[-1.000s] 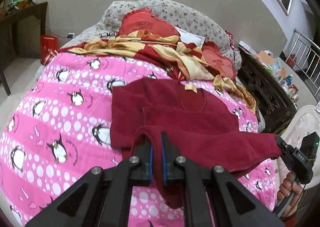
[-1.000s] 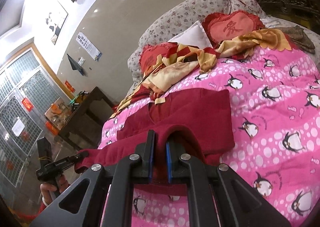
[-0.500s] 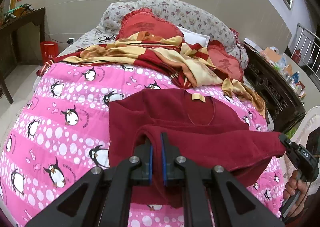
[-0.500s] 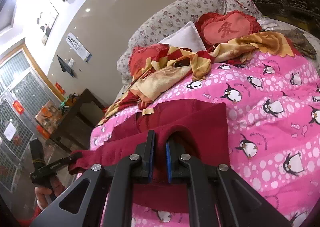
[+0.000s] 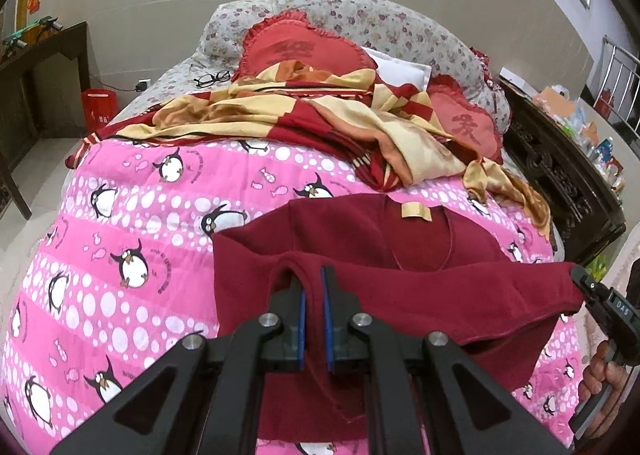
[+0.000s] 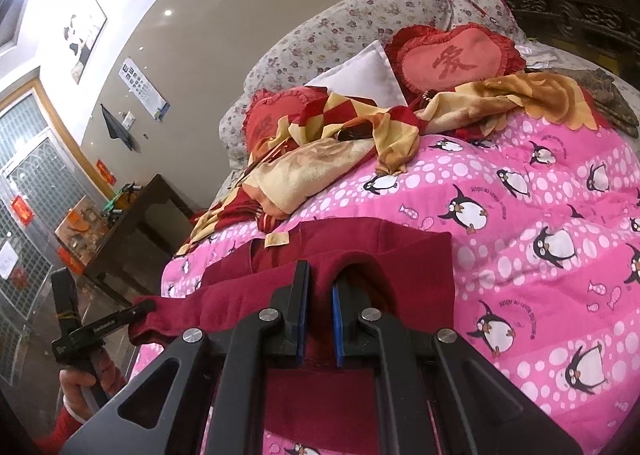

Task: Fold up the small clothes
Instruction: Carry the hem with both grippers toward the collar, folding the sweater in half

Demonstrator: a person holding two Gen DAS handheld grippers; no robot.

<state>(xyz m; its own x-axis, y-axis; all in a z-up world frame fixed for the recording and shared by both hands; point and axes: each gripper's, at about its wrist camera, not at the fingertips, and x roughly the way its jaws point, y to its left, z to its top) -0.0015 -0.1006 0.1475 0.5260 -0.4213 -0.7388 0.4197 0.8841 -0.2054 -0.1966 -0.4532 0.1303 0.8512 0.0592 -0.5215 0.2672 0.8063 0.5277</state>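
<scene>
A dark red top (image 5: 420, 239) lies on the pink penguin quilt (image 5: 132, 239), neckline and yellow label toward the pillows. My left gripper (image 5: 313, 275) is shut on the top's lower hem at its left corner. My right gripper (image 6: 320, 275) is shut on the same hem at the other corner. The hem (image 5: 460, 291) is stretched between them, lifted above the garment's upper half, with cloth hanging below. The right gripper's tip shows in the left wrist view (image 5: 588, 283), and the left gripper's tip shows in the right wrist view (image 6: 136, 311).
A red and yellow blanket (image 5: 328, 115) lies crumpled beyond the top. Red heart cushions (image 5: 300, 51) and a white pillow (image 6: 364, 75) lean on the floral headboard. Glasses (image 5: 212, 77) lie near the pillows. A dark carved cabinet (image 5: 560, 183) stands right of the bed, a dark table (image 5: 44, 67) left.
Both grippers have carried the lifted hem forward over the top toward the neckline. The fold now covers more of the garment's body.
</scene>
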